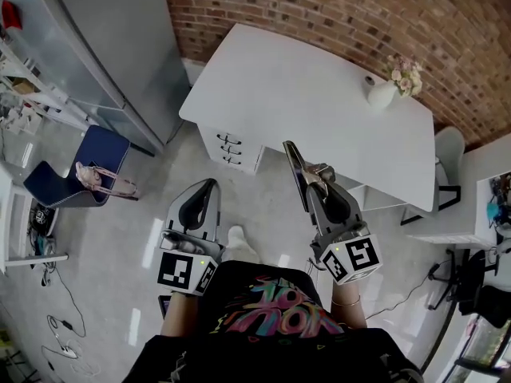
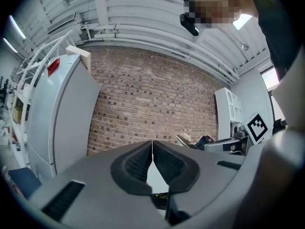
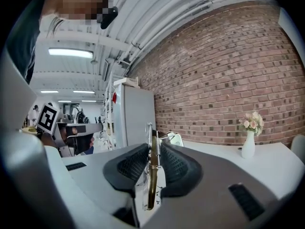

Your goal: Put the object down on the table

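To the far left stand one fridge and one blue chair with one pink bag on it; neither has a part in this job.

My left tongs are clenched with nothing in them. Their own view shows the two pads meeting at the tips, with only brick wall beyond. I count two tongs in all, and this one is idle.

The one surface lies ahead. One set of drawers sits under its near left corner, and I count three handles there.

My right tongs are grasping the one object, a thin flat piece with a metal spring clip, held on edge between the pads. In the right gripper view the pads press on both of its sides. From the head view it seems to hang over the floor, just short of the surface's near edge, though it overlaps that edge and I cannot be sure.

I judge that the put-down itself has not begun. I have yet to bring the object over the surface, lower it until it rests, and release it.

One vase of flowers stands by the far edge, toward the far right corner, well apart from the object. One white chair sits past the right edge.
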`<state>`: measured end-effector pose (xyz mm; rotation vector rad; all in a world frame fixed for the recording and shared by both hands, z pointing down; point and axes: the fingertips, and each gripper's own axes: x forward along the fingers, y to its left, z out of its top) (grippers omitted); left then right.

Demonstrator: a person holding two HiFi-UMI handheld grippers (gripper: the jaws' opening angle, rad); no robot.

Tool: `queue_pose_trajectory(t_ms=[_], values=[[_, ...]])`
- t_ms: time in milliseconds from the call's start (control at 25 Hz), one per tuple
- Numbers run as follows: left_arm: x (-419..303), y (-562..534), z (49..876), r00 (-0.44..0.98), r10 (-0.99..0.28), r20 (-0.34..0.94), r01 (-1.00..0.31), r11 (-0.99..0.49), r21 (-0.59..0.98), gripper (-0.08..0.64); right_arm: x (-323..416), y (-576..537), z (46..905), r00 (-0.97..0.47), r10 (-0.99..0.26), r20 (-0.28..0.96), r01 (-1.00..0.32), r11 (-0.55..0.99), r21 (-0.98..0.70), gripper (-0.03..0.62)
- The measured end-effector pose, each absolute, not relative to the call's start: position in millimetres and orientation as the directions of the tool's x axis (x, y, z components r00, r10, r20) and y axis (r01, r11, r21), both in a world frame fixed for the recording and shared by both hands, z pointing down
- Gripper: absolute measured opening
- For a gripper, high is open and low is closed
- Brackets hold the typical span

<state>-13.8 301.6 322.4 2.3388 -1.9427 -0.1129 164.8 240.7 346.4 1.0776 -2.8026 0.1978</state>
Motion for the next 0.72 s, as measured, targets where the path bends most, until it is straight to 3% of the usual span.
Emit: queue_pose_trajectory(t_ms=[400, 720], values=[[-86.1, 251.6, 334.8, 0.191, -0.981, 0.025, -0.973, -0.186, 0.135, 0.026, 90.6, 194.4, 359.7, -0.727, -0.657, 0.199, -0.682, 0.724, -0.103, 0.103], [-105.6, 238.9, 348.3, 0.184, -0.982, 0.042, -0.972, -0.175, 0.155, 0.026, 80.2, 174.9, 369.1, -0.709, -0.672, 0.215, -0.701, 0.705, -0.108, 0.103]])
